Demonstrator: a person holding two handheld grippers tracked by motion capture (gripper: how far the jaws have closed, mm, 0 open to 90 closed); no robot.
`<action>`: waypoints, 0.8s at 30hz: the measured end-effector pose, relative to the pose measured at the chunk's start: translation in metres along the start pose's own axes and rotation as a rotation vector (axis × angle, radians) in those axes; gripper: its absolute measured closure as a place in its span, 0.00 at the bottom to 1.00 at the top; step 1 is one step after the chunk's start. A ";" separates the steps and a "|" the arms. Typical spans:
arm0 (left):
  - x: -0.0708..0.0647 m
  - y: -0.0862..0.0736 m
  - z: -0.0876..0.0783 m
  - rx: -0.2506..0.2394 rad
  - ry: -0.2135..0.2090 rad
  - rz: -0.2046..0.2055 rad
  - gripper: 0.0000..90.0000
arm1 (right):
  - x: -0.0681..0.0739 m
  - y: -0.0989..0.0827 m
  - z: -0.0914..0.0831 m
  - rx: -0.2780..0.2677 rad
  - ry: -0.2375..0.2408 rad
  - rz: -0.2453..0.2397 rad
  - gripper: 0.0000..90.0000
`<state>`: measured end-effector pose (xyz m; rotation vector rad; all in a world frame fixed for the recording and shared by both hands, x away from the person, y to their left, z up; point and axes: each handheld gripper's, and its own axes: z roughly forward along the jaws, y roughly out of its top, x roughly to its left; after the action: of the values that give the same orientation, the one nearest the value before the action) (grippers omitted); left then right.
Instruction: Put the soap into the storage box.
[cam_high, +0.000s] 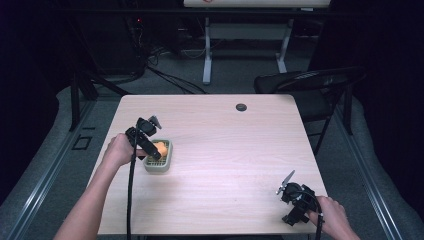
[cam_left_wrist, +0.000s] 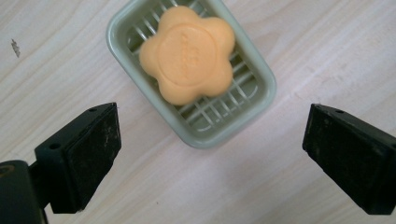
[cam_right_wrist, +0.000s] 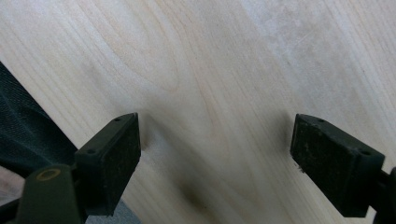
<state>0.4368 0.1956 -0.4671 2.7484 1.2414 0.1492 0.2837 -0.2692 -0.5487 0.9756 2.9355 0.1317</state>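
One orange flower-shaped soap (cam_left_wrist: 188, 55) lying in green soap dish (cam_left_wrist: 219, 128).

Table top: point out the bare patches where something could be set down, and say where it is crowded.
The table is bare from the soap dish across to the right hand-held gripper, and back to the grommet. Crowded only at the left, where the open left hand-held gripper hovers over the soap.
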 end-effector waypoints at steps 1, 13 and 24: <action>-0.002 -0.002 -0.001 -0.004 0.004 0.003 0.05 | 0.000 0.000 0.000 0.002 -0.002 -0.001 0.18; -0.028 -0.054 -0.018 -0.025 0.022 0.026 0.04 | -0.001 -0.001 0.002 0.011 -0.002 0.005 0.18; -0.050 -0.090 -0.015 -0.016 0.029 0.033 0.01 | 0.001 0.000 0.002 0.009 -0.002 0.009 0.18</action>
<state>0.3351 0.2182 -0.4683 2.7634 1.1966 0.2022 0.2836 -0.2684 -0.5508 0.9903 2.9325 0.1173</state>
